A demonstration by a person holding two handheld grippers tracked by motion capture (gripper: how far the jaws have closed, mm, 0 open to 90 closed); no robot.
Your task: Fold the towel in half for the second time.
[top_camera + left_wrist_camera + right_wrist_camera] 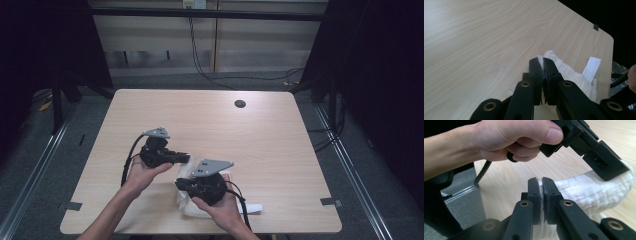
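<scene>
Left gripper (543,61): jaws closed to a narrow slit, pinching an edge of the white cloth (571,72). Right gripper (542,181): jaws likewise clamped on the cloth. The cloth lies at the near edge of the worktop (210,115).

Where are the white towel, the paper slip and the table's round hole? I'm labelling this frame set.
white towel (596,190), right gripper view, on its raised folded edge.
paper slip (592,65), left gripper view, on the middle of the white slip.
round hole (240,104), high view, on the dark opening's centre.
</scene>
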